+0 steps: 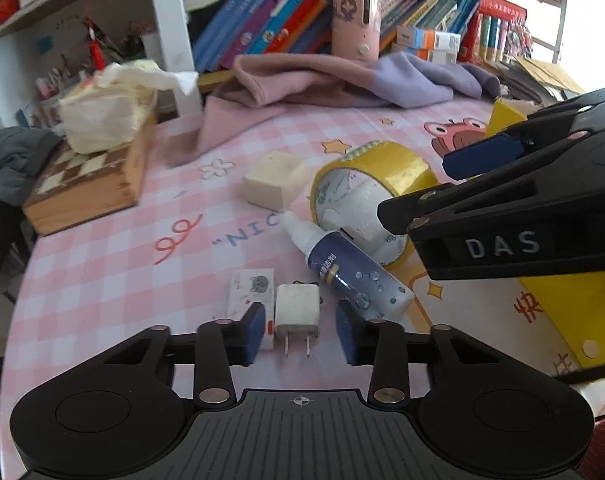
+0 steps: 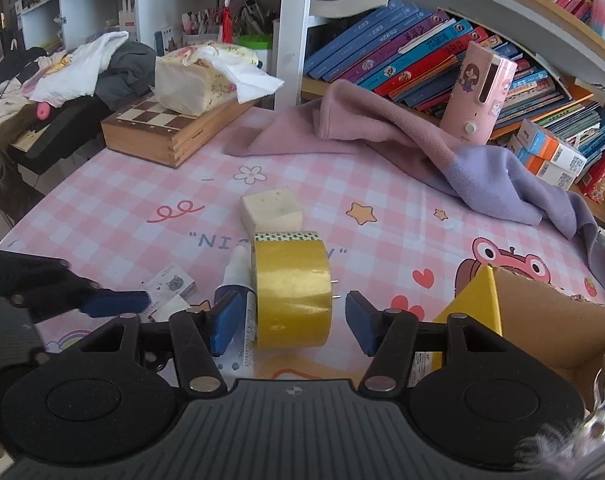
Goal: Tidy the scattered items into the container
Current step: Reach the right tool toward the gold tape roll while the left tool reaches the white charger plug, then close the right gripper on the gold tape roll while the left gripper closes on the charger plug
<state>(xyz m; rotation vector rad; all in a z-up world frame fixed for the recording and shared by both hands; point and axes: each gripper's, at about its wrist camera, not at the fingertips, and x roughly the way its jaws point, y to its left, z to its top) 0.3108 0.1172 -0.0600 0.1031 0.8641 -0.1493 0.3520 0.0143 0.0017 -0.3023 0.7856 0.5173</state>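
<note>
On the pink checked table, my left gripper point(image 1: 302, 334) is open, low over a white charger plug point(image 1: 296, 312). The plug lies between the blue pads with a gap on each side. Beside it lie a small cat-print box point(image 1: 248, 292) and a dropper bottle point(image 1: 354, 272). My right gripper point(image 2: 293, 328) is open astride a yellow tape roll point(image 2: 290, 292) standing on edge, and its right pad is clear of the roll. A second white plug sits inside the roll point(image 1: 354, 208). A cream block point(image 2: 272, 210) lies behind. The yellow cardboard box point(image 2: 542, 320) stands open at the right.
A wooden chessboard case point(image 2: 158, 132) with a tissue pack on it sits at the back left. A pink and purple fleece point(image 2: 402, 140) and a pink cylinder point(image 2: 478, 92) lie along the bookshelf. The table edge runs down the left side.
</note>
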